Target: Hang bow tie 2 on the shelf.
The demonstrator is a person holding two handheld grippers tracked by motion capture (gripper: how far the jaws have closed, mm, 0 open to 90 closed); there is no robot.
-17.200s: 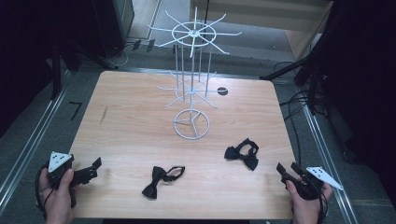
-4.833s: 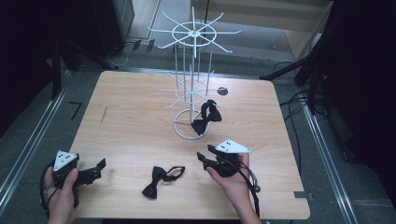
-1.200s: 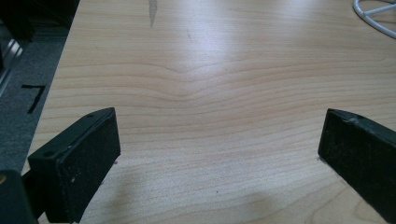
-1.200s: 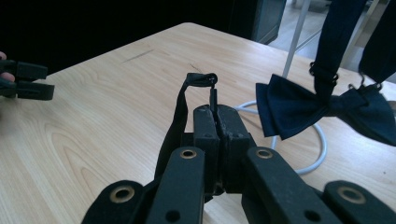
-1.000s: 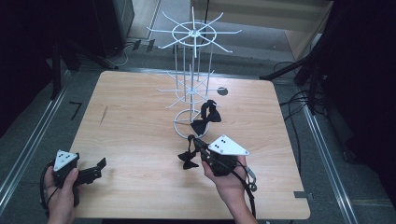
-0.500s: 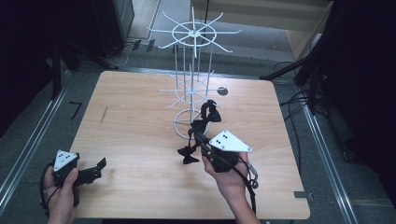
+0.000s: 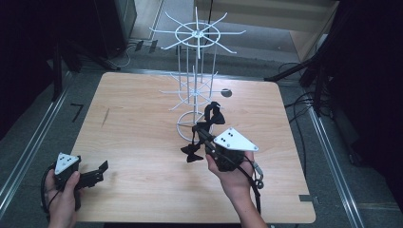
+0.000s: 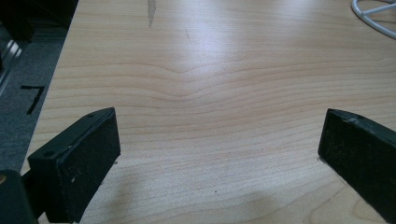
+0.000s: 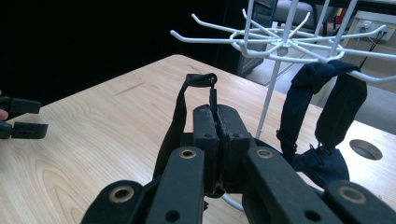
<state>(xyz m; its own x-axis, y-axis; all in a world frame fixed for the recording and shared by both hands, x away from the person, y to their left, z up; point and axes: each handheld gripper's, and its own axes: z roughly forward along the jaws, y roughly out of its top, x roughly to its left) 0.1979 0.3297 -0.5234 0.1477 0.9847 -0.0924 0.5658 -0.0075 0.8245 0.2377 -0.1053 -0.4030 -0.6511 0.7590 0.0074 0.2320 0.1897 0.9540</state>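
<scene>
**Right gripper lifting a bow tie beside the rack**

The wooden desk (image 7: 142,118) is carrying a white wire rack (image 7: 196,80) standing toward its far middle. A dark bow tie (image 9: 327,116) is hanging by its strap from one of the rack's lower hooks. The right gripper (image 7: 202,135) is hovering just in front of the rack's ring base, its fingers (image 9: 205,135) pressing together on the strap of a second bow tie (image 7: 192,152), which is dangling above the desk. The left gripper (image 7: 97,172) is resting at the near left corner, fingers (image 8: 74,163) spreading wide apart over bare wood.
</scene>
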